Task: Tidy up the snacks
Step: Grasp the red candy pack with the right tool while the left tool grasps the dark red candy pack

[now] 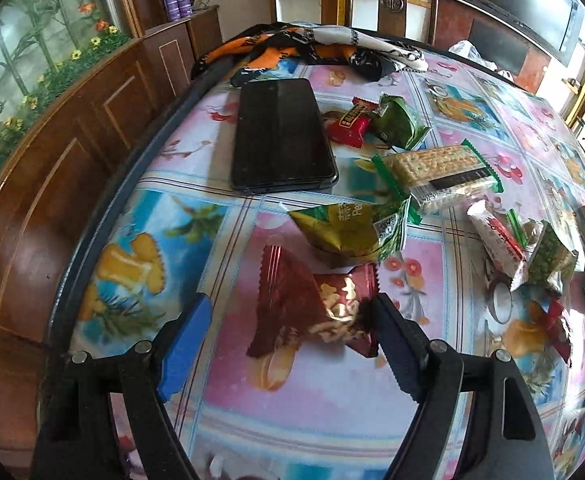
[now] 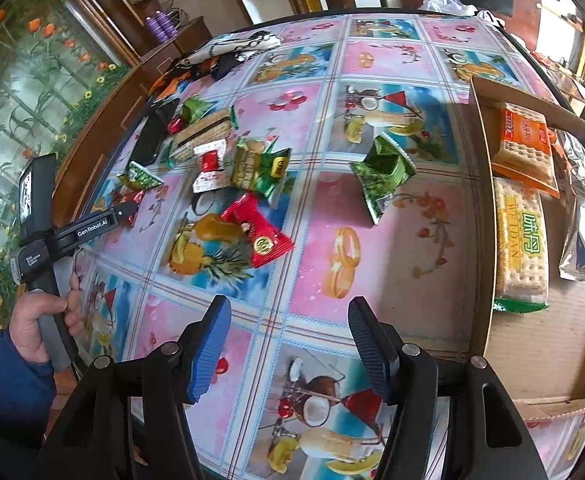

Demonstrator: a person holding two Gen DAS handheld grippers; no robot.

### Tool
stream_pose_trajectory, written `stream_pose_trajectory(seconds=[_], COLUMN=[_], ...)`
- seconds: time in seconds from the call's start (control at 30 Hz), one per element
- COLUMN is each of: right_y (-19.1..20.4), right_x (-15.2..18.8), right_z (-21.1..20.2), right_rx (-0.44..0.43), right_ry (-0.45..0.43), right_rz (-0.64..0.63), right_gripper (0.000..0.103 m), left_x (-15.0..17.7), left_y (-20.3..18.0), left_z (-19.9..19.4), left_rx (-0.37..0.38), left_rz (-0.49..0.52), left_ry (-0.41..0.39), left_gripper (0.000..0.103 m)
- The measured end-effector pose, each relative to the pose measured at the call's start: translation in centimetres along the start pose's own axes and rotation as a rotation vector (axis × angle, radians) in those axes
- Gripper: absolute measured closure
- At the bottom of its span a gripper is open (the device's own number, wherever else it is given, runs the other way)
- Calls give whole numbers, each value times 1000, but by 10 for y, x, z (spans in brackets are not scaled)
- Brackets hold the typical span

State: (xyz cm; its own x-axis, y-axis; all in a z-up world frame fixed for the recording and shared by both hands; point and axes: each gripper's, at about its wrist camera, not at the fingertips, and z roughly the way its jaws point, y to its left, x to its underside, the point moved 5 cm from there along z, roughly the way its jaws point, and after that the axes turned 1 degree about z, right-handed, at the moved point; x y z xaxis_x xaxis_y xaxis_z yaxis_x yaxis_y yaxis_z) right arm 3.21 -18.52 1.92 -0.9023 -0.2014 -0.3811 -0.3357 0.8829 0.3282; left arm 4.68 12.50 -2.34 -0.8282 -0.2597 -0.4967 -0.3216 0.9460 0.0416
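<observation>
Fruit-printed oilcloth covers the table (image 2: 388,216) under both my tools. Nearest, my left gripper (image 1: 288,336) stands with jaws apart around a dark red snack packet (image 1: 312,308); the right-hand pad looks to touch its edge, the left pad is clear. Just beyond lies a green-gold pack (image 1: 348,232) reading "Pea" (rest hidden), then clear-wrapped crackers (image 1: 440,176) and a black phone (image 1: 280,136). My right gripper (image 2: 288,344) hangs open over bare cloth. Farther right, a cardboard box (image 2: 480,168) holds "WEIDAN" crackers (image 2: 520,240). The left handle reads "GenRobot.AI".
</observation>
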Motion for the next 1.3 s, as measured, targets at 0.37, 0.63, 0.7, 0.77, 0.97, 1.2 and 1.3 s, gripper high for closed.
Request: stream_pose_trajectory(seconds=[0.37, 0.63, 0.7, 0.77, 0.97, 1.2, 1.3], right_y=[21, 41, 41, 35, -3, -17, -17], right_x=[-37, -46, -44, -43, -30, -13, -10], right_z=[39, 82, 82, 78, 62, 48, 47], right_rx=[35, 70, 89, 134, 187, 181, 181], right_ry=[31, 65, 61, 47, 11, -31, -36], right_rz=[-136, -270, -300, -297, -132, -65, -59], right_gripper=[38, 70, 79, 79, 79, 79, 79], left_x=[9, 44, 45, 44, 39, 39, 39], left_y=[-44, -100, -113, -123, -147, -150, -150], left_z=[-6, -30, -31, -29, -21, -16, -17], left_rx=[98, 194, 199, 185, 156, 131, 142], left_rz=[103, 188, 203, 199, 173, 146, 166], left_ry=[-26, -29, -30, -31, -81, -116, -116], left_gripper=[55, 55, 55, 47, 16, 0, 0])
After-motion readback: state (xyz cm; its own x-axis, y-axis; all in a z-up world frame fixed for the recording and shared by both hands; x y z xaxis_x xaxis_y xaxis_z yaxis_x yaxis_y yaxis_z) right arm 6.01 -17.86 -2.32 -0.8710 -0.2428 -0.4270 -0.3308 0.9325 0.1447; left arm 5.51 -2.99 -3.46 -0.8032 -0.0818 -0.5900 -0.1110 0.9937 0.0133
